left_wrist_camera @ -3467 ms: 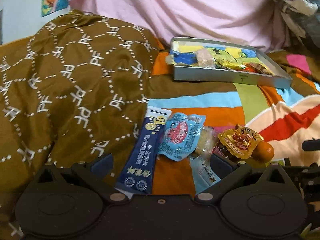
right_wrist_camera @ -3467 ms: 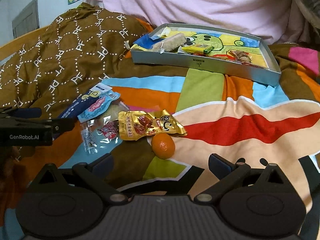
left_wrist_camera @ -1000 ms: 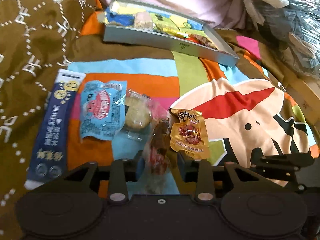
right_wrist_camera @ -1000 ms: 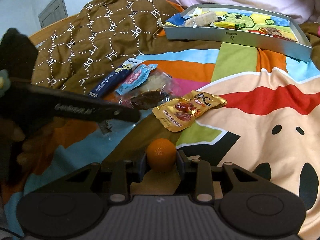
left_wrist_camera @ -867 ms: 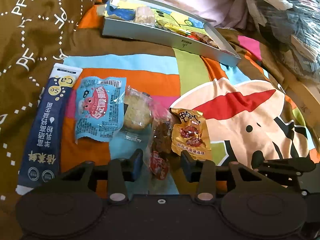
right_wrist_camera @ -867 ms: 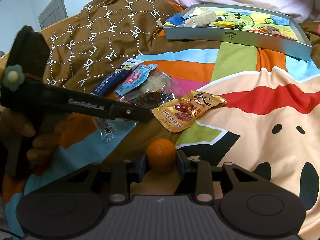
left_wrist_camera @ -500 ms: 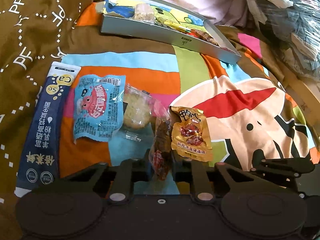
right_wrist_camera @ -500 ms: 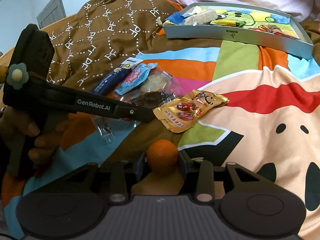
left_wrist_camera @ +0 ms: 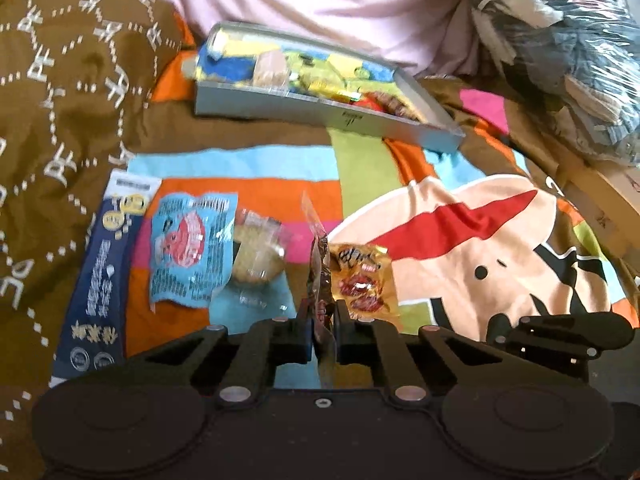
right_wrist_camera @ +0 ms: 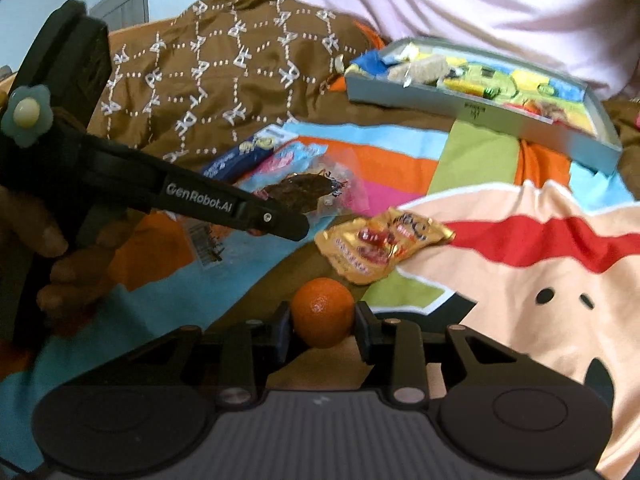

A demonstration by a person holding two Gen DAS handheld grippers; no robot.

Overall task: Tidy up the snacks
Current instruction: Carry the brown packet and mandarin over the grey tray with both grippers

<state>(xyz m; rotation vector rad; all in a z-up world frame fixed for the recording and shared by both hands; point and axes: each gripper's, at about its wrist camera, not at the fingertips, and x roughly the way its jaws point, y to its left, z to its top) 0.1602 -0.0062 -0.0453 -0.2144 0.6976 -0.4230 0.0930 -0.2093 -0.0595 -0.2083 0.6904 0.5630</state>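
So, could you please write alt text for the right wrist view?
The right gripper clasps an orange on a colourful blanket. At left, the left gripper pinches a clear packet of dark snack; a grey tray of snacks sits beyond.

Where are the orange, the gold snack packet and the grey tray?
orange (right_wrist_camera: 322,312), right wrist view, middle of its peel.
gold snack packet (right_wrist_camera: 380,246), right wrist view, centre of the wrapper.
grey tray (right_wrist_camera: 472,110), right wrist view, its near wall.
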